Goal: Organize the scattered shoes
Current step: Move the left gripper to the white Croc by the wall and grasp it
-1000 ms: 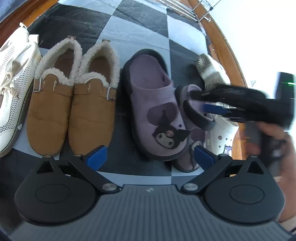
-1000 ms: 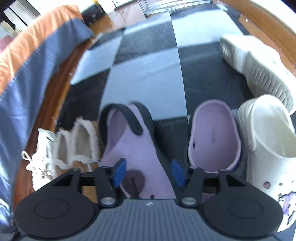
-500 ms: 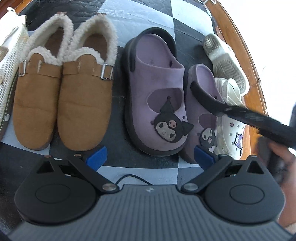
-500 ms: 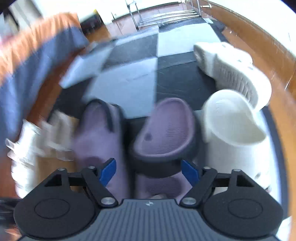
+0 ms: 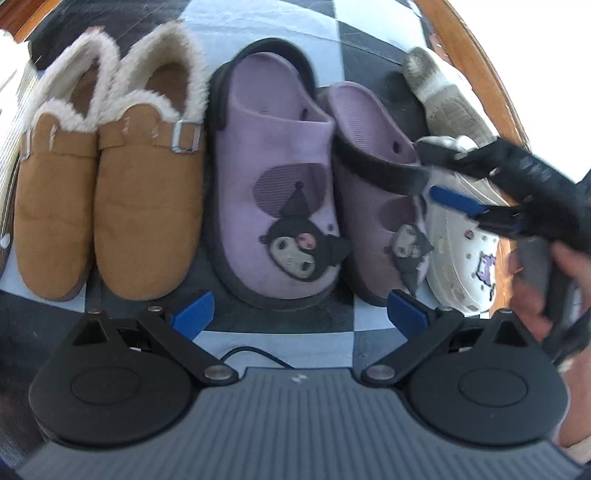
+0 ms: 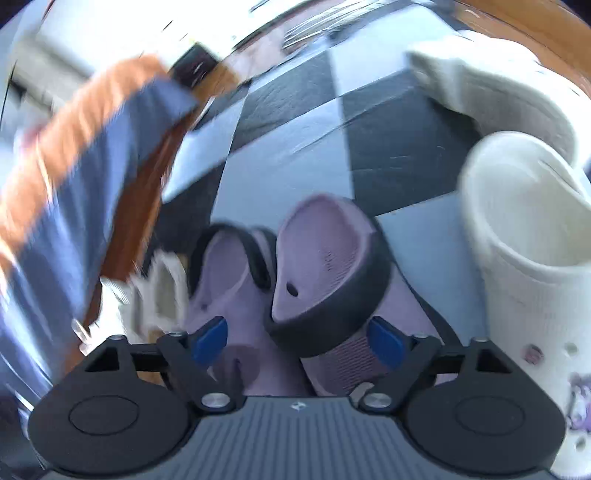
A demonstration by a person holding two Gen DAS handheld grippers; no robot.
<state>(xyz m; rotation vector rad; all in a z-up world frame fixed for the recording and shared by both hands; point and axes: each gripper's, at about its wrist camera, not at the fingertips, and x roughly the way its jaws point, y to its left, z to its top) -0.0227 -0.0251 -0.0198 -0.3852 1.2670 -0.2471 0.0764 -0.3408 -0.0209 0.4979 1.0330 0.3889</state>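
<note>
Both claws [image 5: 299, 314] [image 6: 297, 341] wide apart

A black and pale blue checked floor mat [image 5: 266, 18] is seen. Tan slippers [image 5: 144, 206] are trimmed with cream fleece. Lilac clogs [image 5: 273, 147] are edged in dark grey. A white clog [image 5: 458, 266] is studded with purple charms.

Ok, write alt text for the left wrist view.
Two purple clogs sit side by side on a checkered mat, tan fleece-lined slippers to their left. The right gripper reaches over the smaller clog beside a white clog; the left gripper hangs open.
</note>
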